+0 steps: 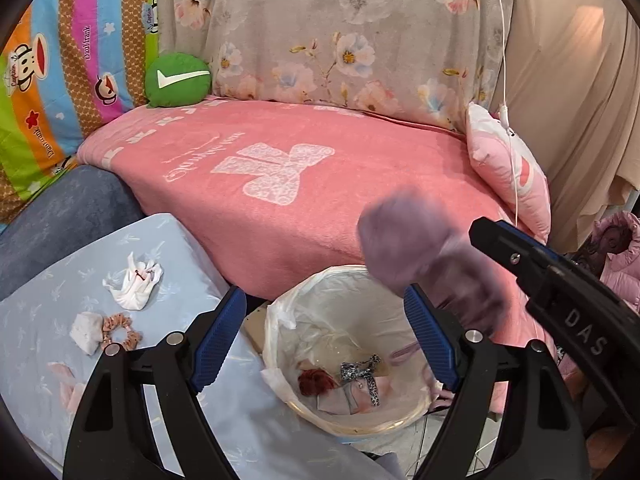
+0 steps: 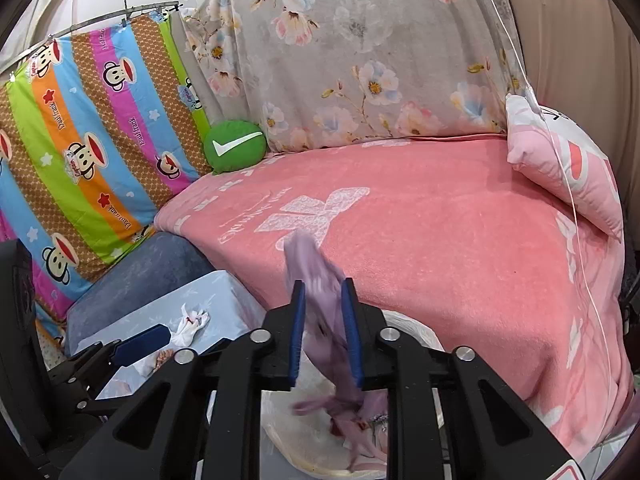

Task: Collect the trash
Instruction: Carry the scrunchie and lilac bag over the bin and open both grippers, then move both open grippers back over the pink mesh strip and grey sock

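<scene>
My right gripper [image 2: 325, 284] is shut on a blurred lilac cloth [image 2: 316, 272] and holds it over the bin [image 2: 416, 332]. In the left wrist view the same cloth [image 1: 416, 248] hangs above the lined white bin [image 1: 280, 312], which holds a red scrap, a leopard-print tie and paper. My left gripper [image 1: 326, 300] is open and empty, just left of the bin's rim. On the blue-sheeted surface [image 1: 48, 288] lie a crumpled white tissue [image 1: 134, 282], a small white wad [image 1: 86, 332] and a pink scrunchie [image 1: 122, 332].
A sofa with a pink blanket [image 1: 280, 184] fills the middle behind the bin. A green round cushion [image 1: 178, 80] sits at its back left, a pink pillow [image 1: 508, 168] at its right. A white cable [image 1: 505, 80] hangs down at the right.
</scene>
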